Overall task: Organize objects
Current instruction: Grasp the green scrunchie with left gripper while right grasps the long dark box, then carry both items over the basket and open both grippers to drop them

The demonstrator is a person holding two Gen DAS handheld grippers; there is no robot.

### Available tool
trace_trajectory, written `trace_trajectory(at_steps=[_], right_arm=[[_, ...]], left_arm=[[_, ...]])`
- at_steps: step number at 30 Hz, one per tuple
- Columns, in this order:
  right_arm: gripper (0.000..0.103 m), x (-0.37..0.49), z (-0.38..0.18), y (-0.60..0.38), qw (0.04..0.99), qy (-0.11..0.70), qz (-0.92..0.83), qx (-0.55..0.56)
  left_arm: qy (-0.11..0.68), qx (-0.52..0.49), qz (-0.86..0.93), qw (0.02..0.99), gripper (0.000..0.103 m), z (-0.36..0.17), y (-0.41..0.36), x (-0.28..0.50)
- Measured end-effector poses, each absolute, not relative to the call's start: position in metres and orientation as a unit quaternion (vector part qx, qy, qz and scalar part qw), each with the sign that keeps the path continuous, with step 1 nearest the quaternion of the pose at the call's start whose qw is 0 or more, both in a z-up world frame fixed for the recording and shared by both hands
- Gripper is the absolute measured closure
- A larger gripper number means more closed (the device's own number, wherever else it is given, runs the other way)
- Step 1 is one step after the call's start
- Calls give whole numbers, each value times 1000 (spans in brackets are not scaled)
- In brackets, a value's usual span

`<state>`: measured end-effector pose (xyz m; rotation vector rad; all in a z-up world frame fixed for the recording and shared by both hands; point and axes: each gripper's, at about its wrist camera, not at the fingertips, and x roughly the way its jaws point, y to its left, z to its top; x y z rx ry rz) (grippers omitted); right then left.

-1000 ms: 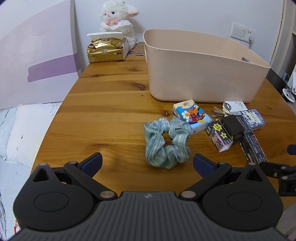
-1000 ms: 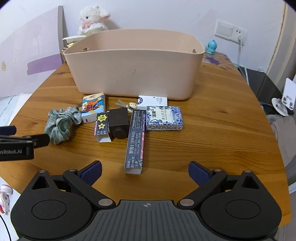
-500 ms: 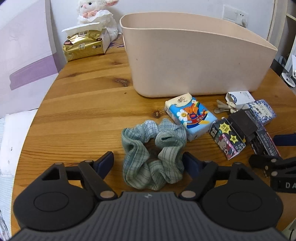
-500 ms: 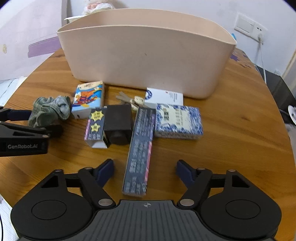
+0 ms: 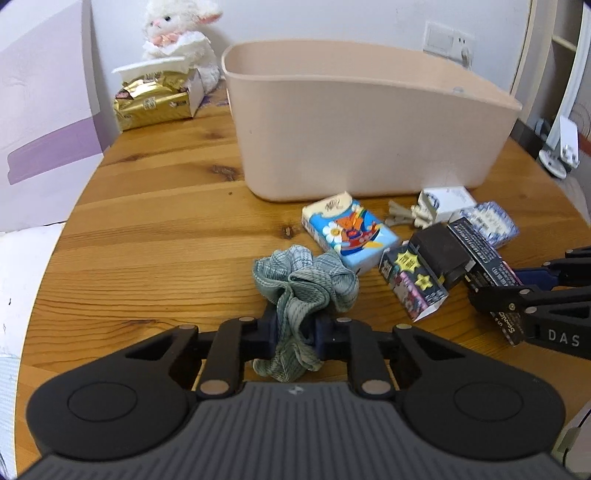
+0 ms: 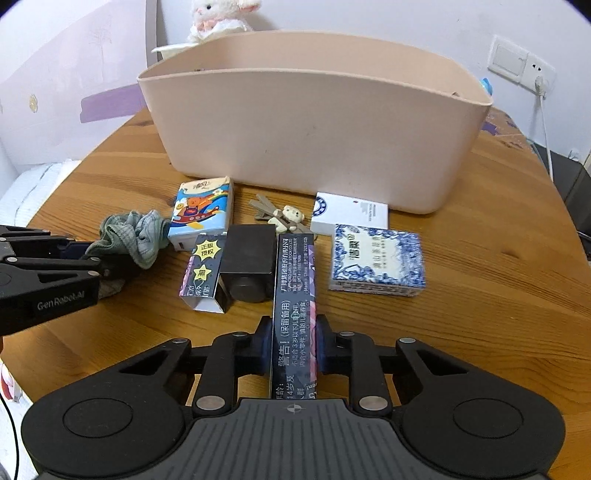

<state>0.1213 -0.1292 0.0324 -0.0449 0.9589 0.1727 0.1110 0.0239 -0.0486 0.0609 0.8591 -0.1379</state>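
Note:
My left gripper [image 5: 295,334] is shut on a green plaid scrunchie [image 5: 306,284] lying on the wooden table; it also shows in the right wrist view [image 6: 135,236]. My right gripper [image 6: 293,349] is shut on the near end of a long dark box [image 6: 295,295], which also shows in the left wrist view [image 5: 480,251]. A large beige bin [image 6: 314,122] stands behind the objects. In front of it lie a blue cartoon tissue pack [image 6: 201,212], a small star-printed box [image 6: 203,273], a black box [image 6: 247,267] and a blue-and-white patterned box [image 6: 376,260].
A white card box [image 6: 351,218] and keys with a small bear charm [image 6: 280,216] lie by the bin. A gold tissue pack [image 5: 155,99] and a white plush lamb [image 5: 181,33] sit at the table's far left. A bed [image 5: 22,266] lies left of the table.
Both grippers moved forward and down, then closed: the left on the scrunchie, the right on the long dark box. Both were open one second ago.

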Motion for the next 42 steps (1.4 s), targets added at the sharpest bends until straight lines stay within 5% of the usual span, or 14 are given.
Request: trace_trajectory(at_steps=[22, 42], right_arm=[[82, 148, 152, -173, 950, 300, 80, -6], [82, 273, 90, -183, 915, 402, 42, -19]], left_arm=[[262, 30, -42, 964, 83, 74, -4, 154], [415, 48, -9, 909, 81, 4, -41, 282]])
